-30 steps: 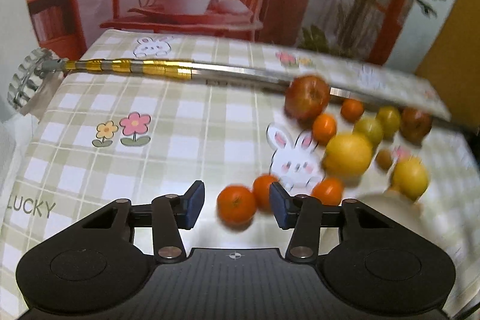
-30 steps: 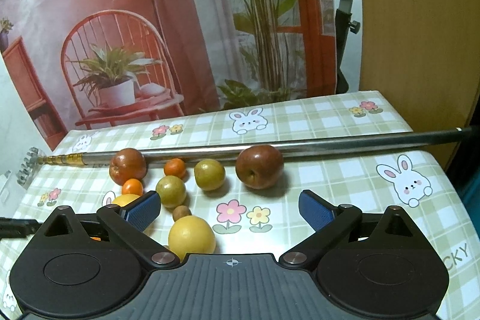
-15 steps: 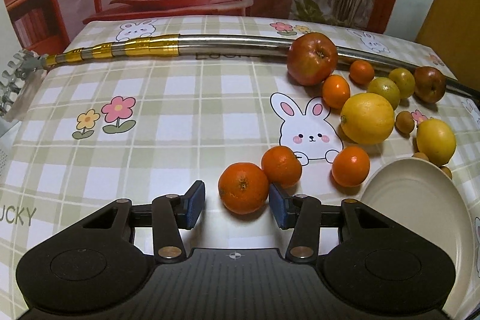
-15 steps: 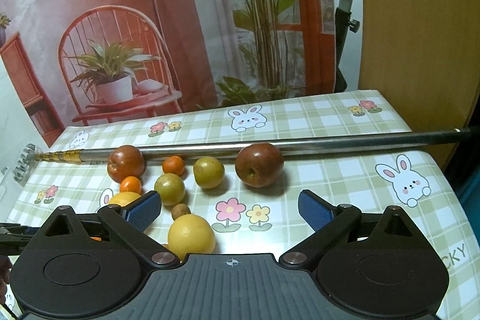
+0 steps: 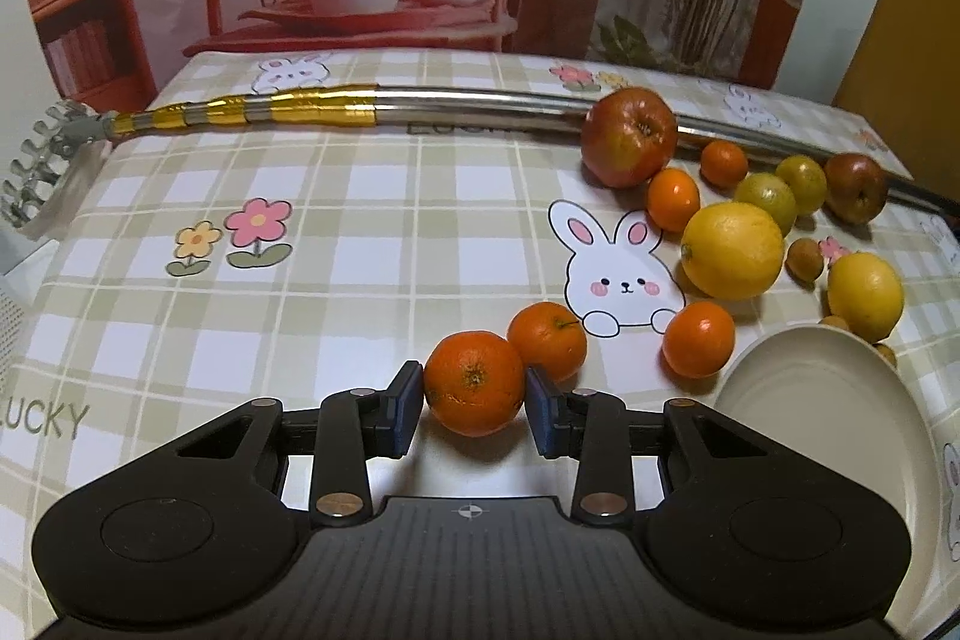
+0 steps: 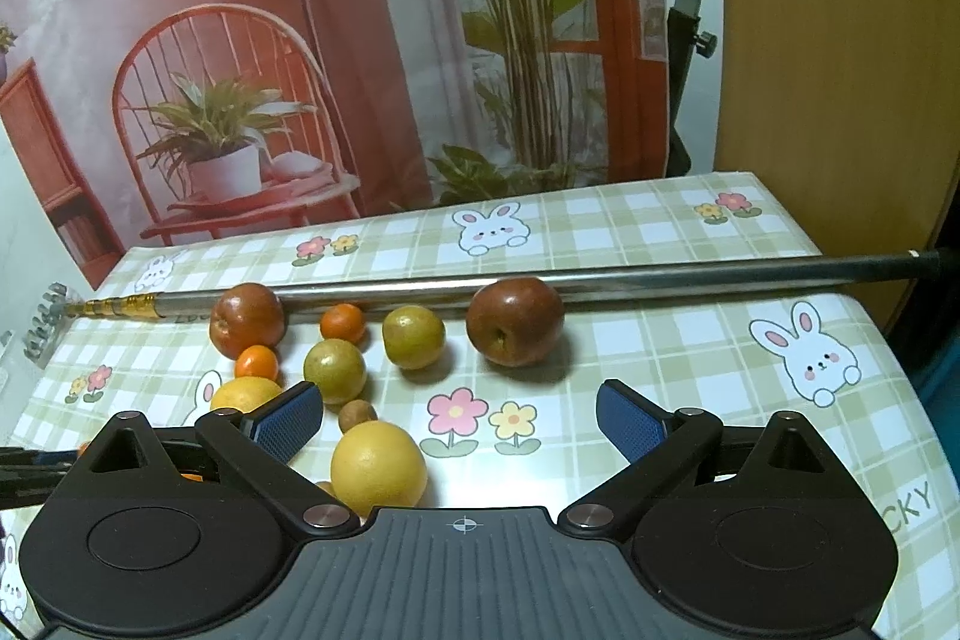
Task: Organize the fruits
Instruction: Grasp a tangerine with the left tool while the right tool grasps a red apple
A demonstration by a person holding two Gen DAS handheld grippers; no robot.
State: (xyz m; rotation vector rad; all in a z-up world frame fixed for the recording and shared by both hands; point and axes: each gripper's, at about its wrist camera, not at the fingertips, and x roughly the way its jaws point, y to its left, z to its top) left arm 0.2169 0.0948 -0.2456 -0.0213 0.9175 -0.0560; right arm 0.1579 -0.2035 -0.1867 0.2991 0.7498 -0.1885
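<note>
A large orange (image 5: 474, 381) sits on the checked tablecloth between the blue pads of my left gripper (image 5: 474, 403), and both pads touch its sides. A second orange (image 5: 547, 340) rests right behind it, and a third (image 5: 698, 338) lies by the cream plate (image 5: 840, 436) at lower right. In the right wrist view my right gripper (image 6: 459, 421) hangs wide open above the cloth, holding nothing. Just below its left finger lies a yellow lemon (image 6: 378, 469). Beyond are two green fruits (image 6: 413, 337), a dark red apple (image 6: 514, 321) and another apple (image 6: 246, 319).
A long metal pole (image 5: 480, 103) with a gold-taped end lies across the back of the table, behind the fruit. More lemons (image 5: 732, 250), small oranges and brown fruits cluster at the right. A wooden panel (image 6: 840, 40) stands beyond the table's right edge.
My left gripper moved forward around the large orange and its jaws narrowed onto it. The right gripper has barely moved.
</note>
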